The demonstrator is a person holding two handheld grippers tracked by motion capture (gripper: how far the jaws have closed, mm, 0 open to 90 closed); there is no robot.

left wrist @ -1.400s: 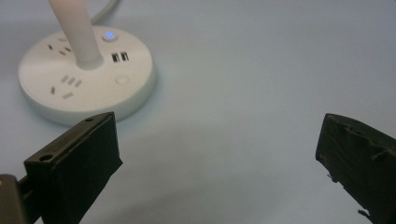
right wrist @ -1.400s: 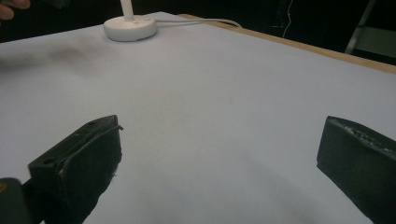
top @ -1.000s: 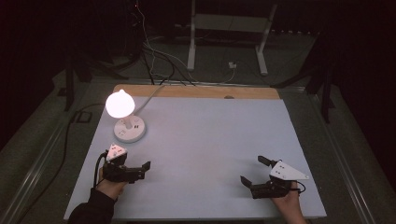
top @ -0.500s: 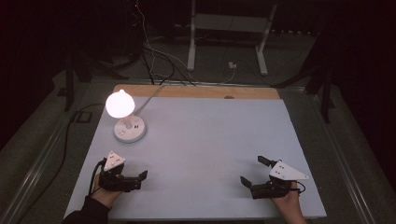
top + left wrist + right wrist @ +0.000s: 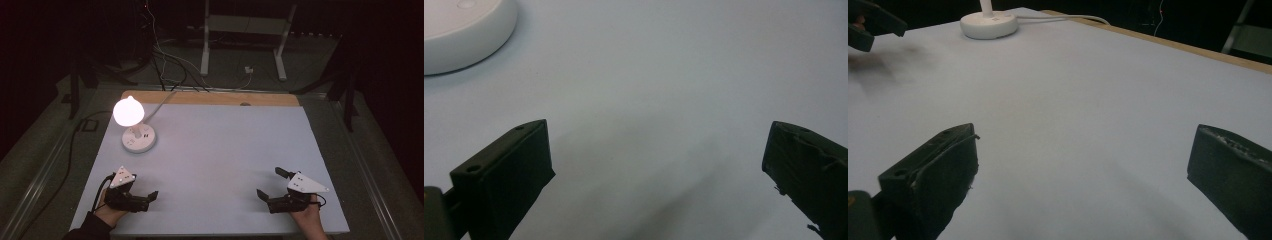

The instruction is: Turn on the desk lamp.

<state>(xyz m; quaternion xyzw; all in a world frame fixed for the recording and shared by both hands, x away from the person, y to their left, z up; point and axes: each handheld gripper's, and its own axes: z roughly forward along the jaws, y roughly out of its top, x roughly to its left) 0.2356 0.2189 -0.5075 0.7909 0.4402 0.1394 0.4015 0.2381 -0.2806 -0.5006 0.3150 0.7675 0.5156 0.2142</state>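
A lit desk lamp stands at the table's far left, its glowing bulb (image 5: 128, 111) above a round white base (image 5: 139, 140). My left gripper (image 5: 148, 198) lies low near the front left edge, open, nothing between its jaws. In the left gripper view the lamp base (image 5: 459, 30) sits at the upper left, beyond the open left gripper (image 5: 659, 165). My right gripper (image 5: 271, 183) rests near the front right edge, also open and empty. The right gripper view looks across my right gripper (image 5: 1083, 170) to the lamp base (image 5: 988, 22) and the left gripper (image 5: 870, 22).
A pale sheet (image 5: 225, 150) covers the table, with a wooden strip (image 5: 210, 97) showing along the far edge. The lamp's white cable (image 5: 162, 102) runs off the back. Behind the table, on the dark floor, are cables and a metal stand (image 5: 245, 30).
My left gripper has drawn back from the lamp toward the table's front edge. The right gripper has stayed put, and the lamp is unchanged.
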